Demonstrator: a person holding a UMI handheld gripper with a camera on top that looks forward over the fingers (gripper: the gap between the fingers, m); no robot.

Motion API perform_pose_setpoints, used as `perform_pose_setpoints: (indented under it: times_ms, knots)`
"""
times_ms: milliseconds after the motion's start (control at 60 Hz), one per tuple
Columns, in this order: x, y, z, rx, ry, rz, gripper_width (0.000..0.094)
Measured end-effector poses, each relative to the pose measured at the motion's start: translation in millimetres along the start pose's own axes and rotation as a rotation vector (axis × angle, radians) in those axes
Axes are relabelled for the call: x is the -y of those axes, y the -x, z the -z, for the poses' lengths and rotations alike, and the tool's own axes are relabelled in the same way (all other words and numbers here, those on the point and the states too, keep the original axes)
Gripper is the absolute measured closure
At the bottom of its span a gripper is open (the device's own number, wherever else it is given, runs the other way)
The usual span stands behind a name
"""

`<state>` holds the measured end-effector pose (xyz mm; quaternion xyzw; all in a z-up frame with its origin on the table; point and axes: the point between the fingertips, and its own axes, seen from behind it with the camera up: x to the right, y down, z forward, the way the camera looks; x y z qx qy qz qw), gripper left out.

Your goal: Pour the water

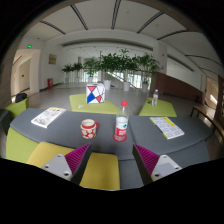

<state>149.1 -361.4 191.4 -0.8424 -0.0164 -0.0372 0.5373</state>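
A small plastic bottle (121, 124) with a red cap and a red label stands upright on the grey table (110, 115), just ahead of my fingers. A short red and white cup (89, 127) stands to its left, a little apart from it. My gripper (111, 157) is open and empty, low over the table's near part. Its two pink pads (76, 158) spread wide on either side. Both bottle and cup stand beyond the fingertips.
A yellow-green mat (101, 170) lies between my fingers, and more mats (158, 108) lie round the table. A blue, red and white carton (95, 94) and a small clear bottle (155, 97) stand farther back. Printed sheets (47, 117) lie left and right. Potted plants (120, 65) line the back.
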Motion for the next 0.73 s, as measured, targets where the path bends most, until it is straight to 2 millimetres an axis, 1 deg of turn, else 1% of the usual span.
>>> perform_pose_setpoints:
  times_ms: [100, 183, 250, 317, 400, 533, 600, 733]
  knots:
    - [-2.4, 13.8, 46.5, 0.010, -0.004, 0.015, 0.0084]
    - [-1.8, 22.8, 78.8, 0.017, -0.020, 0.018, 0.0083]
    - [-2.3, 30.7, 97.7, 0.032, -0.023, 0.035, 0.0086]
    - [-4.3, 33.2, 113.0, 0.027, -0.024, 0.032, 0.0082]
    - [-3.5, 35.1, 127.5, 0.026, -0.028, 0.006, 0.0083]
    - [-6.0, 31.7, 143.5, 0.010, -0.023, -0.025, 0.0084]
    - [-7.6, 31.6, 148.5, 0.010, -0.022, -0.037, 0.0083]
    - [-13.4, 33.0, 151.8, 0.021, -0.002, -0.052, 0.0081]
